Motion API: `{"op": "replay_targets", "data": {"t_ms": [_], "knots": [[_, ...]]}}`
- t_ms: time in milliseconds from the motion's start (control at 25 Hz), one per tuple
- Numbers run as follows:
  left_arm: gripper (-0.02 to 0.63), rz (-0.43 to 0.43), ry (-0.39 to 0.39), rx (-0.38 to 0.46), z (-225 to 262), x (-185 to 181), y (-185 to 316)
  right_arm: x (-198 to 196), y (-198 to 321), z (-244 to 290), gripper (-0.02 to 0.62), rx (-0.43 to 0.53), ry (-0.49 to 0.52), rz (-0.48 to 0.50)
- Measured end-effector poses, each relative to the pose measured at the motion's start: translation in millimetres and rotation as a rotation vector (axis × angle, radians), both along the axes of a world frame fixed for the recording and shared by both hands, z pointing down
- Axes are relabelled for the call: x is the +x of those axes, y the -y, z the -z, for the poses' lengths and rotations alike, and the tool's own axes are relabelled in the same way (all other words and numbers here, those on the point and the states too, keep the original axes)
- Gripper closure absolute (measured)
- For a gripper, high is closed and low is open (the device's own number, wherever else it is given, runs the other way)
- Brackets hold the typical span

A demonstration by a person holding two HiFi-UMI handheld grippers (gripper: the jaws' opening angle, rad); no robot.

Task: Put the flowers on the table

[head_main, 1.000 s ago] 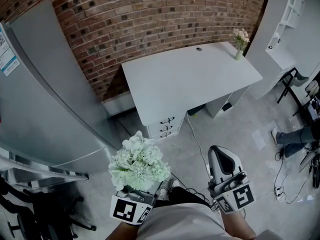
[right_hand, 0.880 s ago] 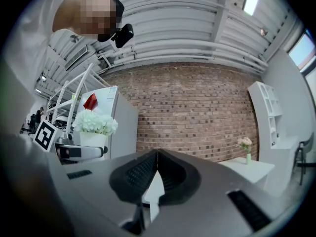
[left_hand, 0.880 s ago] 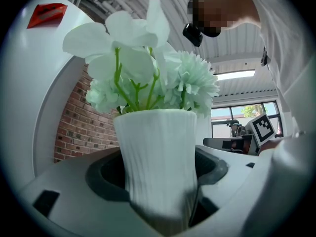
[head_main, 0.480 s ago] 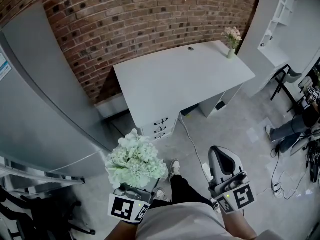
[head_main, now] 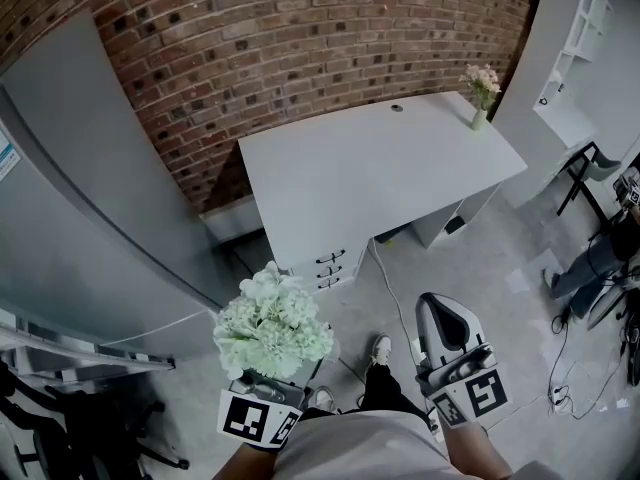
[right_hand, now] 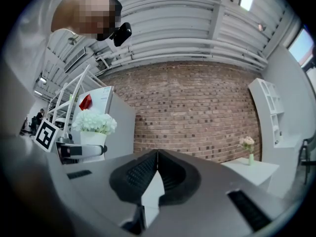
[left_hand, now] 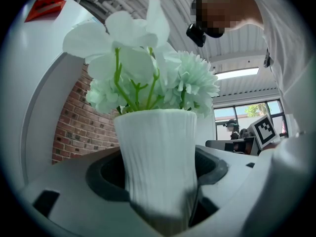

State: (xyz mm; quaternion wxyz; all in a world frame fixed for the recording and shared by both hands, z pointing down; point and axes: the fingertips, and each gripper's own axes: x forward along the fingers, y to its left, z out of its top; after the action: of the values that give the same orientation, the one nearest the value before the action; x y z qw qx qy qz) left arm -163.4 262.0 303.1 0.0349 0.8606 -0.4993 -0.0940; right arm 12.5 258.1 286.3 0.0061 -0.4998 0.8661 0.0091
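Observation:
A white ribbed vase point(left_hand: 157, 157) of pale green and white flowers point(head_main: 273, 326) stands upright between the jaws of my left gripper point(head_main: 268, 376), which is shut on its lower body. The blooms point(left_hand: 148, 68) fill the upper left gripper view and hide the fingertips in the head view. My right gripper point(head_main: 445, 313) is beside it at the lower right, shut and empty, its ridged pads point(right_hand: 148, 169) meeting. The white table point(head_main: 380, 178) lies ahead against the brick wall, well beyond both grippers.
A small vase of pink flowers point(head_main: 481, 88) stands on the table's far right corner. A tall grey cabinet point(head_main: 80, 218) fills the left. Drawers point(head_main: 335, 261) sit under the table. White shelving point(head_main: 580, 28), floor cables point(head_main: 560, 368) and a seated person's legs point(head_main: 595, 263) are at right.
The person's feet have stepped forward and the view has swayed; the table now sits slightly lower and nearer in the head view. Both grippers keep their hold and pose.

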Motion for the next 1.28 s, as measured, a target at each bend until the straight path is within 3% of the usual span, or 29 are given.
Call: {"op": "replay_targets", "data": {"t_ms": [280,1280], "knots": [[0.239,0.011,0.037,-0.002,-3.4,28.6,35.8,27.3,35.7,-5.4,0.580,-0.019,0.012,0.013],[0.239,0.063,0.046,-0.033,-2.6,119.7,160.9,116.8,166.6,-25.6,0.580,-0.072,0.041,0.065]]}}
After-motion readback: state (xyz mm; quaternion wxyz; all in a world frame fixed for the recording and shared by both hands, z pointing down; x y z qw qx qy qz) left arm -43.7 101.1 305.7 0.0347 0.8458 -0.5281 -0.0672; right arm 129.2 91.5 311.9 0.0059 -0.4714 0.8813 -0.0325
